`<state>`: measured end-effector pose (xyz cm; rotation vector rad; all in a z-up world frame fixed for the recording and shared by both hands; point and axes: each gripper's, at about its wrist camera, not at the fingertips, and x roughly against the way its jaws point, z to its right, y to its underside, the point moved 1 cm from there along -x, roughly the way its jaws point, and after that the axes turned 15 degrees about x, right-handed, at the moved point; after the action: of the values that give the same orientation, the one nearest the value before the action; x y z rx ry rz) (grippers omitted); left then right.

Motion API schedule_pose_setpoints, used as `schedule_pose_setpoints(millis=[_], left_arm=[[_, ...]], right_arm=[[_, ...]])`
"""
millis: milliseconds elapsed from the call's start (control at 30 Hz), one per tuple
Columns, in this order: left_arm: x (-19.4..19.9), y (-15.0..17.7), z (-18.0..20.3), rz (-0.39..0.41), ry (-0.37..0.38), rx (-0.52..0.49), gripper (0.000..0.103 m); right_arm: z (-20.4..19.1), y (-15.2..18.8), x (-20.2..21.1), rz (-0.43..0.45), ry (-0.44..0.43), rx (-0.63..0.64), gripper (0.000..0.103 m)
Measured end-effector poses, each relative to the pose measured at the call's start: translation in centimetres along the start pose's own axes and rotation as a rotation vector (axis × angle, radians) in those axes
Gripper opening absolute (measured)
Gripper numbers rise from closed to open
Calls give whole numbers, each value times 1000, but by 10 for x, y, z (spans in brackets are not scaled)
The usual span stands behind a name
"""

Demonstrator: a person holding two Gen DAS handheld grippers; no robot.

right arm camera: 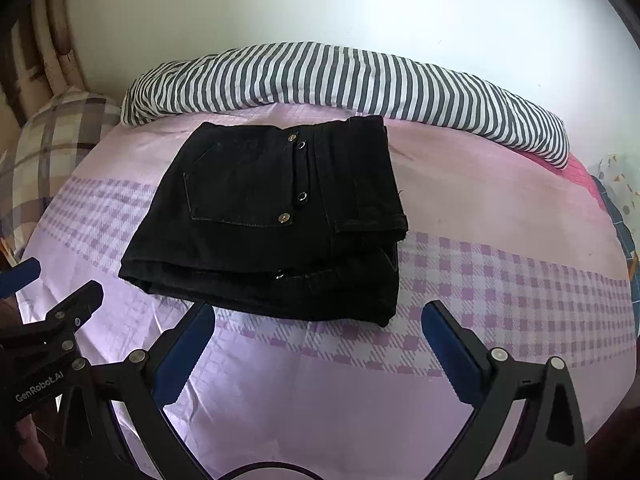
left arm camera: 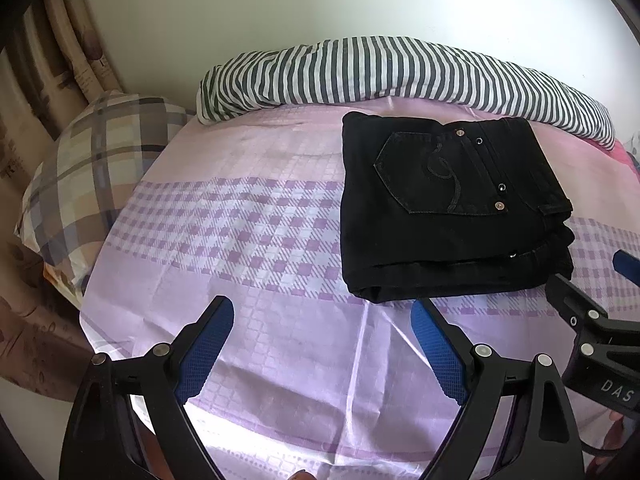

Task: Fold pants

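The left gripper hangs tilted downward over the bed sheet, its blue-padded jaws spread wide with nothing between them, just short of the near edge of the folded black pants. The right gripper takes the same downward tilt beside it, jaws equally wide and empty, its fingertips also just short of that near edge and apart from the cloth.
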<state>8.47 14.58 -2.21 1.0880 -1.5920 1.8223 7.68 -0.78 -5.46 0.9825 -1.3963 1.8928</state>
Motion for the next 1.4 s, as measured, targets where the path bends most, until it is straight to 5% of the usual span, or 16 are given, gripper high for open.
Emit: schedule_pose_setpoints(millis=[1400], left_arm=[[-22, 14, -7, -64, -18, 5, 90]], right_arm=[[-13, 11, -18, -46, -12, 25, 102]])
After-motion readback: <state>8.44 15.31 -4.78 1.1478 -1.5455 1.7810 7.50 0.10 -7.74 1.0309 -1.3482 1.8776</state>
